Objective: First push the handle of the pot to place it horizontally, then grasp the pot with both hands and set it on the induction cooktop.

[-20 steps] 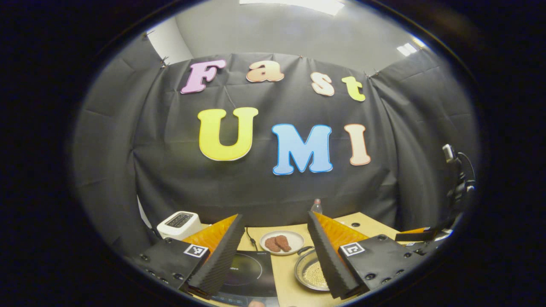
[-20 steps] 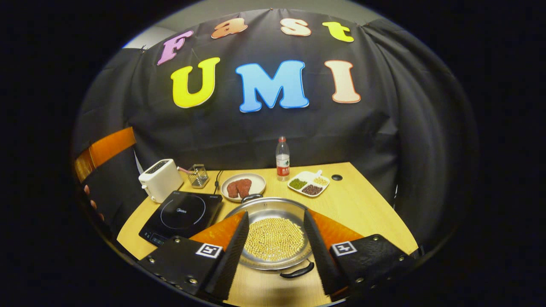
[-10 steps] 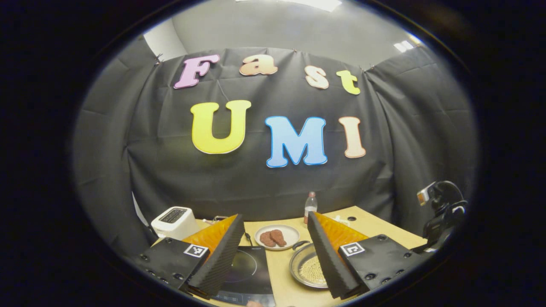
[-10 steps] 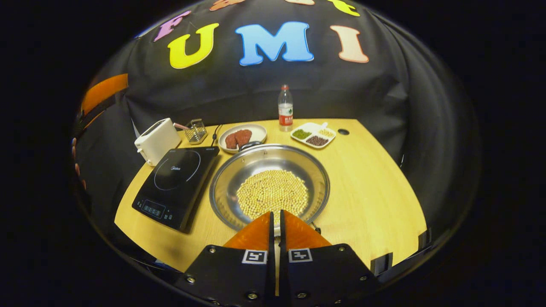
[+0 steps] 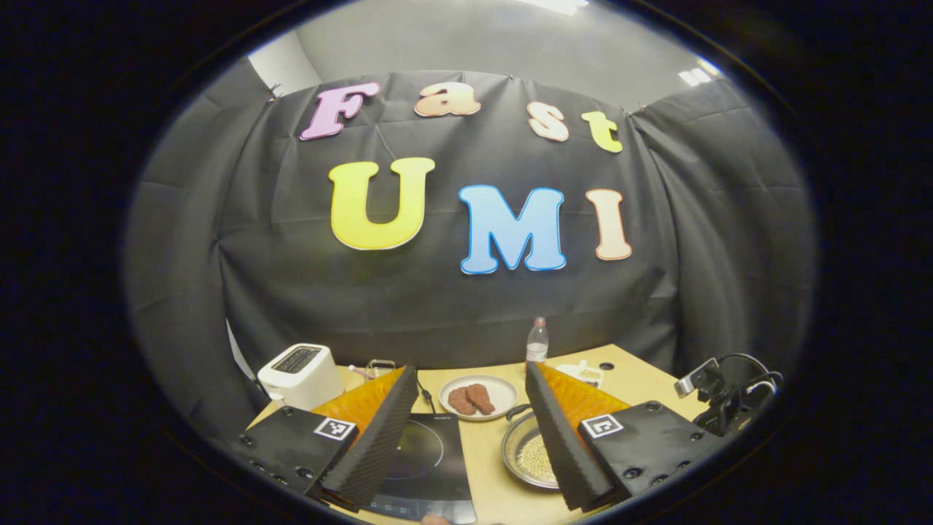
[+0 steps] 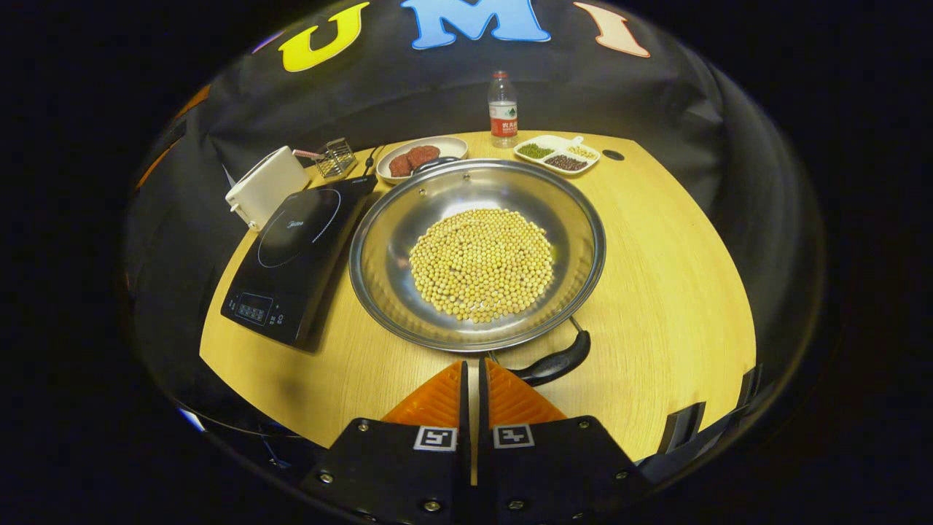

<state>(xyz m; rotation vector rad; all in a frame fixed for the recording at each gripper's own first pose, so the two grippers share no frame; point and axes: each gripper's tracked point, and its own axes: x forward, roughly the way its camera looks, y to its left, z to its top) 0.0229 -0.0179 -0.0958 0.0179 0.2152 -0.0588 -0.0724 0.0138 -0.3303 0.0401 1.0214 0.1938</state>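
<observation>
My left gripper [image 5: 470, 430] hangs with its fingers spread wide, above the near edge of the pale wooden table [image 6: 656, 240], over the black glass induction cooktop [image 6: 295, 255] by the table's left edge. The wide steel pot of yellow beans [image 6: 477, 251] sits mid-table, just right of the cooktop. My right gripper [image 6: 471, 383], fingers pressed together on nothing, sits just beside the pot's near black loop handle [image 6: 557, 361]; I judge that a hard or off-line push could slide the pot into the cooktop or scatter beans instead of turning it.

Shiny metal pot [image 6: 477, 189] – glossy glass-like cooktop [image 6: 295, 255] – on matt wood-grain table [image 6: 670, 292].
</observation>
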